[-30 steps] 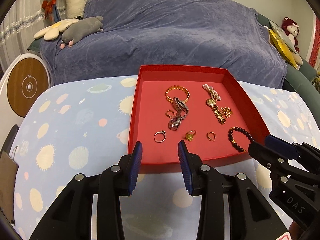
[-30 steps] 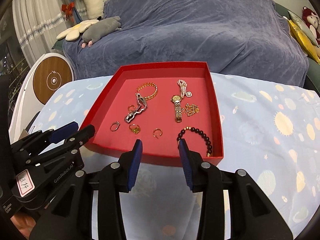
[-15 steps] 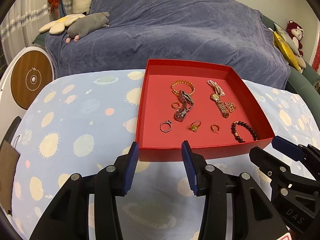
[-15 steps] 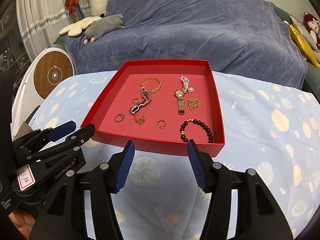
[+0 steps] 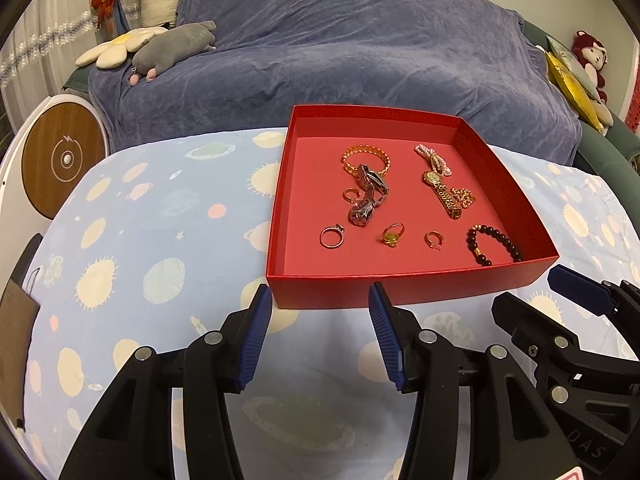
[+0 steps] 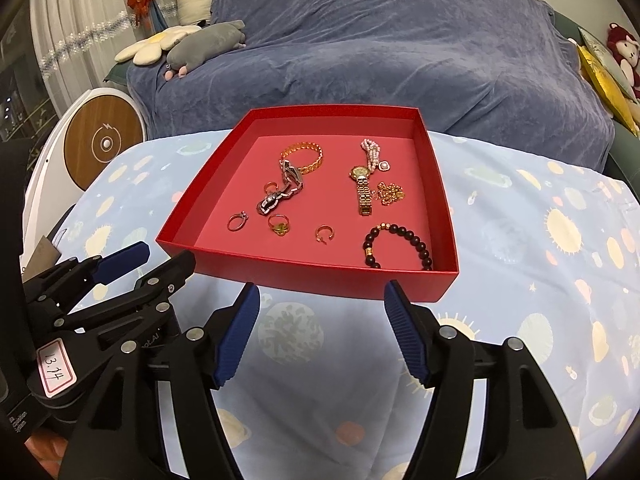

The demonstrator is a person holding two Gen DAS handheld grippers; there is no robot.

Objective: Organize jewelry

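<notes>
A red tray (image 5: 400, 288) (image 6: 304, 274) sits on the table and holds several pieces of jewelry: a gold chain bracelet (image 5: 366, 158), a silver watch (image 5: 368, 196), a gold watch (image 5: 442, 192), a pink bead bracelet (image 5: 434, 160), a dark bead bracelet (image 5: 494, 244) and rings (image 5: 332, 237). My left gripper (image 5: 318, 312) is open and empty, just short of the tray's near wall. My right gripper (image 6: 320, 308) is open and empty, also in front of the near wall. Each gripper shows at the edge of the other's view.
The table carries a light blue cloth with planets and suns (image 5: 160, 240). Behind it stands a sofa under a blue cover (image 5: 340, 48) with plush toys (image 5: 172, 46). A round wooden-faced device (image 5: 64, 160) stands at the left.
Both grippers have drawn back from the tray and risen a little. The right gripper's jaws have opened wider. The jewelry has not moved.
</notes>
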